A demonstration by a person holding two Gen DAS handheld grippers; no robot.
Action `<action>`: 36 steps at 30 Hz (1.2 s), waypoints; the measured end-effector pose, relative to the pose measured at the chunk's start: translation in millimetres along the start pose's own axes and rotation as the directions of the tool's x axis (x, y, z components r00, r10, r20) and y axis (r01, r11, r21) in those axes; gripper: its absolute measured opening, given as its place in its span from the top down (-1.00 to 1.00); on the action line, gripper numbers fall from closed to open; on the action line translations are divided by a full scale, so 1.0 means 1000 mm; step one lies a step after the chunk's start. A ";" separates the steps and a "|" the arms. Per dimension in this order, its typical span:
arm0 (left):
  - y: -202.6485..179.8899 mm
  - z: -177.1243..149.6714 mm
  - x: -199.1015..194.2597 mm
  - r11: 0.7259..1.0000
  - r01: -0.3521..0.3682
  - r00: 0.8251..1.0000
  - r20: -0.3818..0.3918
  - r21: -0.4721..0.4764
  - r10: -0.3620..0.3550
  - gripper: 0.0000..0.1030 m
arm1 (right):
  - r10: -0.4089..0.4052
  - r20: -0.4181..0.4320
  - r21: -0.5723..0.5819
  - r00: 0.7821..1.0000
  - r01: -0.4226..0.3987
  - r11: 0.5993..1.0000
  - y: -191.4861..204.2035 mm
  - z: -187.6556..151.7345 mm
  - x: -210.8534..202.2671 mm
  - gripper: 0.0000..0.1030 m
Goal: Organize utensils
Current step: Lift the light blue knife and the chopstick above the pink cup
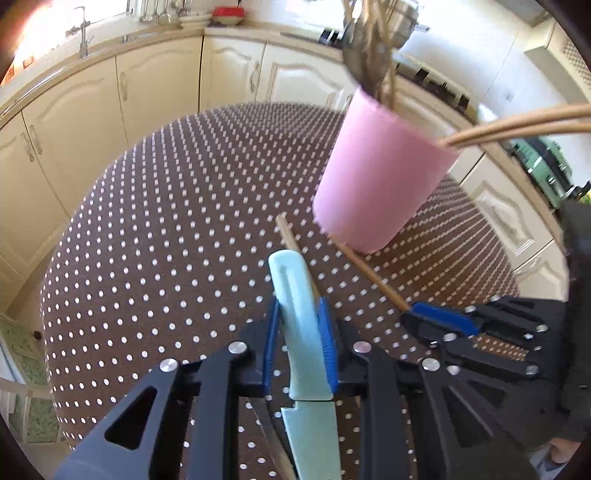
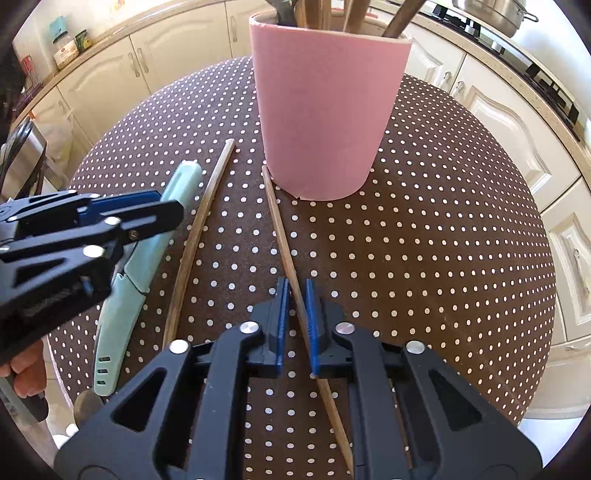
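A pink cup stands upright on the dotted round table with wooden utensils sticking out of it. My left gripper is shut on the handle of a mint-green knife, whose blade points back toward the camera. In the right wrist view the left gripper sits over that knife at the left. My right gripper is shut on a wooden chopstick whose far tip rests at the cup's base. A second chopstick lies loose between the knife and the held one.
Cream kitchen cabinets ring the table, with a sink tap at the far left. A hob with a steel pot is at the upper right. The table's rim drops off close on the right. A person's hand shows at the left.
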State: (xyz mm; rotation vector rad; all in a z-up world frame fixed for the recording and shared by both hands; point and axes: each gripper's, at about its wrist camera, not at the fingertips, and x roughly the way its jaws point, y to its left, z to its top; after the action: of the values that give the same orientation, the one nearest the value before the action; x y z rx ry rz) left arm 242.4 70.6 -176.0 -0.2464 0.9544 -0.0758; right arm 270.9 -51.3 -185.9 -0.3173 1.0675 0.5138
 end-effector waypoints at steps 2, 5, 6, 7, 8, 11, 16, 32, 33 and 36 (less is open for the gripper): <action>-0.003 0.000 -0.011 1.000 0.009 0.999 0.041 0.002 -0.009 0.60 | 0.021 0.022 0.016 1.000 -0.021 1.000 -0.001 -0.003 -0.002 0.83; -0.001 0.001 -0.036 0.999 0.040 0.992 0.118 0.002 -0.040 0.61 | 0.067 0.065 0.029 0.996 -0.069 0.997 0.000 -0.009 -0.007 0.86; -0.001 0.000 -0.043 0.999 0.048 0.989 0.137 0.004 -0.048 0.61 | 0.078 0.088 0.027 0.993 -0.081 0.996 0.002 -0.011 -0.011 0.86; -0.001 0.000 -0.051 0.998 0.055 0.985 0.162 0.009 -0.056 0.61 | 0.092 0.113 0.028 0.989 -0.096 0.995 0.003 -0.013 -0.016 0.87; -0.001 -0.001 -0.060 0.998 0.061 0.981 0.183 0.010 -0.062 0.62 | 0.103 0.131 0.031 0.986 -0.108 0.994 0.003 -0.015 -0.019 0.88; -0.007 -0.005 -0.078 0.997 0.073 0.967 0.241 0.023 -0.077 0.62 | 0.134 0.211 0.027 0.968 -0.143 0.989 0.003 -0.021 -0.037 0.89; -0.008 -0.013 -0.102 0.993 0.105 0.944 0.311 0.044 -0.114 0.63 | 0.167 0.358 0.028 0.919 -0.189 0.982 0.000 -0.032 -0.068 0.90; -0.025 -0.008 -0.120 0.984 0.151 0.901 0.397 0.091 -0.175 0.64 | 0.050 0.705 0.093 0.707 -0.162 0.982 -0.023 -0.060 -0.144 0.90; -0.027 -0.007 -0.121 0.983 0.153 0.898 0.402 0.097 -0.180 0.64 | 0.041 0.716 0.102 0.697 -0.162 0.981 -0.025 -0.059 -0.147 0.90; -0.030 -0.001 -0.124 0.983 0.154 0.892 0.414 0.102 -0.182 0.64 | 0.003 0.746 0.125 0.666 -0.145 0.982 -0.032 -0.055 -0.155 0.90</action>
State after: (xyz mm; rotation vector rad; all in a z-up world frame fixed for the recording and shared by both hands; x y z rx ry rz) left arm 171.5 63.0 -70.8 -0.2704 0.4946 -0.2054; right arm 188.1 -142.9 -72.7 0.1102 0.3049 0.5479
